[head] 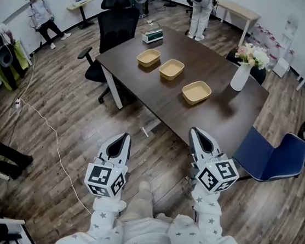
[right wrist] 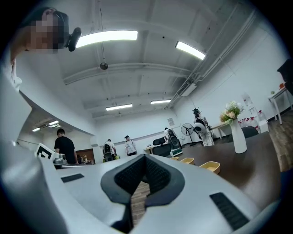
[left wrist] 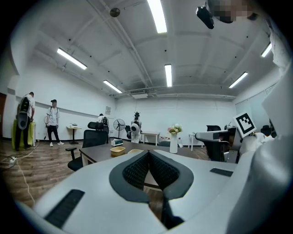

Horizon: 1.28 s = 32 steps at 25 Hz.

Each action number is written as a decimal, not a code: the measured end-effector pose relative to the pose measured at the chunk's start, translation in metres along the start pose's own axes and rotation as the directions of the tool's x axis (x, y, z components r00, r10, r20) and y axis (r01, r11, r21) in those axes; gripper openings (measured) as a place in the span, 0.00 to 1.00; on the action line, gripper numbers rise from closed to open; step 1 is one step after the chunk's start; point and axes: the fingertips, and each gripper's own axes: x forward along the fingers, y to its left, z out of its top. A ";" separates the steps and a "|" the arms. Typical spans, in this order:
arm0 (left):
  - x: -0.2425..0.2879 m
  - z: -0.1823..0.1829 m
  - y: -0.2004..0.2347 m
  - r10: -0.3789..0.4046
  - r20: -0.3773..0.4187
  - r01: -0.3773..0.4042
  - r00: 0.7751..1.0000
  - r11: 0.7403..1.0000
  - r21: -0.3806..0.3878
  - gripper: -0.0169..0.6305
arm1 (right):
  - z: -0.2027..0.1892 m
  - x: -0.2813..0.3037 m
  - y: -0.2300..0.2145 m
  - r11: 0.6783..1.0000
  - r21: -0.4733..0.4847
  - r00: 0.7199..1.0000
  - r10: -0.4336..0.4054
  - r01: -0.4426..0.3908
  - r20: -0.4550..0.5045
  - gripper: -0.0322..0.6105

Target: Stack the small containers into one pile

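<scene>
Head view, looking steeply down: a wood-plank floor (head: 50,189) spreads beneath a dark brown bench (head: 220,108) that stands ahead of the person. A black office chair (head: 115,28) is drawn up at the bench's far left side. A blue chair (head: 269,158) sits off its near right corner.

In the foreground, star-patterned sleeves (head: 209,219) hold out the left gripper (head: 122,137) and the right gripper (head: 196,132), each carrying its marker cube. The right one comes close to the bench's near edge, while the left hangs farther back over the floor. The left gripper view shows its jaws clenched together, pads meeting at the tip with nothing between them. The right gripper view shows the same: jaws pressed closed and empty.

On the bench, a white vase (head: 240,77) of pale flowers stands near the right edge. Three shallow tan containers lie in a diagonal row on the benchtop, each apart from the next and none stacked: the near container (head: 196,92), the middle container (head: 171,69) and the far container (head: 149,57). A small green-and-white box (head: 153,35) rests beyond them near the bench's far end. A thin white cable (head: 51,134) trails across the floor at left.
</scene>
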 end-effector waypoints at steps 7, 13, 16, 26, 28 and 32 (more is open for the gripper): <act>0.054 0.012 0.058 -0.043 -0.003 0.043 0.999 0.999 -0.002 0.06 | -0.005 0.070 -0.011 0.999 0.003 0.999 -0.050 0.050 -0.011 0.08; 0.088 0.012 0.094 -0.080 -0.006 0.079 0.997 0.997 -0.011 0.06 | -0.017 0.110 -0.019 0.995 0.005 0.995 -0.098 0.098 -0.025 0.08; 0.099 0.007 0.104 -0.095 -0.015 0.094 0.995 0.995 -0.026 0.06 | -0.024 0.121 -0.024 0.993 0.011 0.992 -0.119 0.120 -0.033 0.08; 0.133 -0.007 0.117 -0.118 -0.053 0.115 0.992 0.992 -0.059 0.06 | -0.037 0.148 -0.051 0.984 0.029 0.982 -0.172 0.174 -0.075 0.08; 0.144 -0.008 0.122 -0.122 -0.058 0.118 0.991 0.991 -0.059 0.06 | -0.038 0.159 -0.058 0.983 0.035 0.982 -0.175 0.178 -0.076 0.08; 0.177 -0.004 0.138 -0.120 -0.056 0.117 0.991 0.992 -0.055 0.06 | -0.039 0.189 -0.077 0.983 0.040 0.981 -0.175 0.179 -0.080 0.08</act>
